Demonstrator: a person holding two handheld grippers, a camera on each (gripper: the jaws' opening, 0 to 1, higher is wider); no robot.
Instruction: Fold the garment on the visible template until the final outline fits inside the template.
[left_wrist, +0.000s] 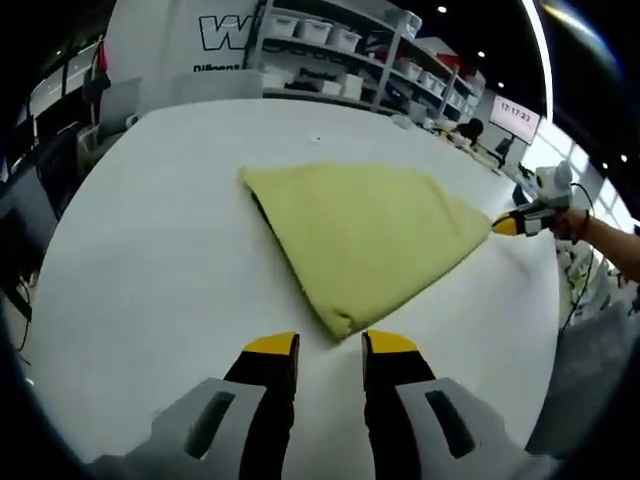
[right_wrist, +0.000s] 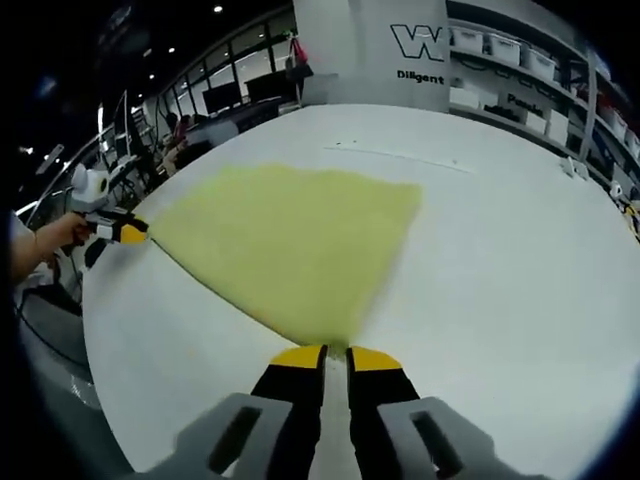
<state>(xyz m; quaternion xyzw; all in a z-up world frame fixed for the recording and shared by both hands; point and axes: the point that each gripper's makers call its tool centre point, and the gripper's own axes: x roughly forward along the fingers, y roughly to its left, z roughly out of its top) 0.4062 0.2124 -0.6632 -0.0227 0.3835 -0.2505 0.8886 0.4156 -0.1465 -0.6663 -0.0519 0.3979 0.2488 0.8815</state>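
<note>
Yellow cloth, the garment (left_wrist: 360, 235), lies folded flat near the middle of the white table (left_wrist: 150, 260), its corners reaching out toward both of your grippers. Your left gripper (left_wrist: 331, 346) hovers just short of the near corner with its jaws a little apart and nothing between them, while your right gripper (right_wrist: 336, 353) has its jaws nearly together at the cloth's other corner; whether it pinches the fabric you cannot tell. Far behind the table stand shelves (left_wrist: 340, 50) of white bins.

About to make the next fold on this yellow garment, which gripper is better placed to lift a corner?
Probably the right: the right gripper has its jaws nearly together at a corner of the garment, while the left gripper stands open just short of one.
</note>
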